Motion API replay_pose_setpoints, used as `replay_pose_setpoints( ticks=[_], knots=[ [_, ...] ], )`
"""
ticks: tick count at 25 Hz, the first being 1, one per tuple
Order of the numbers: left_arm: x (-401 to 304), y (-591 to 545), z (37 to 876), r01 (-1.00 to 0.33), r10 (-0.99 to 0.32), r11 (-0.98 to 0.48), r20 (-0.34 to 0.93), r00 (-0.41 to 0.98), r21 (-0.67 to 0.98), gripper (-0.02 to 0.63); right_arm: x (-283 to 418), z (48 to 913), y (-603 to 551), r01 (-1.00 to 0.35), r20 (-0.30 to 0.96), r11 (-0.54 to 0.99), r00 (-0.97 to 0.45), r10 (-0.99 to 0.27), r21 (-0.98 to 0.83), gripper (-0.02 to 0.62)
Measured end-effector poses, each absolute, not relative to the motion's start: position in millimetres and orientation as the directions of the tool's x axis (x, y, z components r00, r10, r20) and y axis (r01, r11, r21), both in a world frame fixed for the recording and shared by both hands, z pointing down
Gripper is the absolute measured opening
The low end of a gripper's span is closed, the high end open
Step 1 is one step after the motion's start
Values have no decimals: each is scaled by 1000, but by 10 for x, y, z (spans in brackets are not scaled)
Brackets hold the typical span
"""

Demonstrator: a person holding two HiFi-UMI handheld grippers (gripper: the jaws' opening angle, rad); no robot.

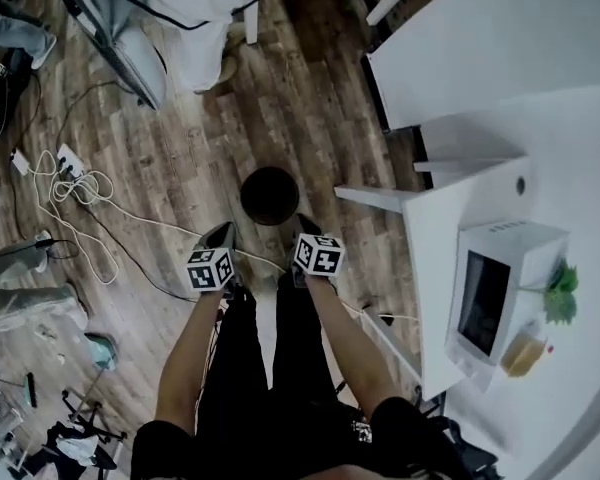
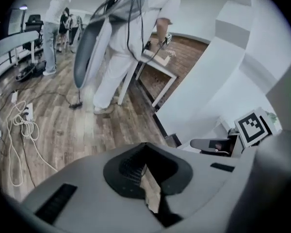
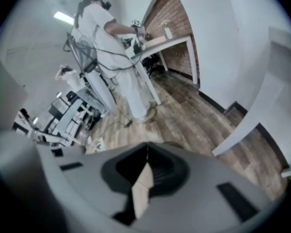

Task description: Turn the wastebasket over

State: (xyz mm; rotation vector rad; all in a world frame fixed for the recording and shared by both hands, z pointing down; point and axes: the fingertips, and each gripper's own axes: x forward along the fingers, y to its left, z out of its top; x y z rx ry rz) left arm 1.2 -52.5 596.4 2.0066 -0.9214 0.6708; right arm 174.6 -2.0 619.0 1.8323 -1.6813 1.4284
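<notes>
Black wastebasket (image 1: 270,195) | ahead, between left hand-held gripper (image 1: 222,234) and right hand-held gripper (image 1: 303,225) | both closed, empty

I see a black wastebasket (image 1: 269,195) on brown wood-grain floor (image 1: 310,98). My grey left gripper (image 1: 223,235) and right gripper (image 1: 305,225) carry black-and-white patterned cubes (image 1: 210,269); the desk (image 1: 580,168) is white.
</notes>
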Motion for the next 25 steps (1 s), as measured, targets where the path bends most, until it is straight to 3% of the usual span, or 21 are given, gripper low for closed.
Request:
replay_pose_setpoints(
  ticks=[7,11,15,25],
  knots=[
    [43,-332,4198,-757,-495,-559,597,631,337,34,1708,4586,-13,-897,686,-199,-145,-713,-396,34],
    [91,-305,3128,-737,-596,-596,440,672,320,34,1636,3612,-24,-912,582,-118,-147,-800,-393,34],
    [143,-192,2135,-740,-680,-647,300,669,184,34,1587,2783,114,-923,463,-40,-155,-873,-383,34],
    [29,366,1209,-734,-714,-667,173,679,127,35,1459,1724,808,-929,278,31,-142,-950,-369,33]
  ],
)
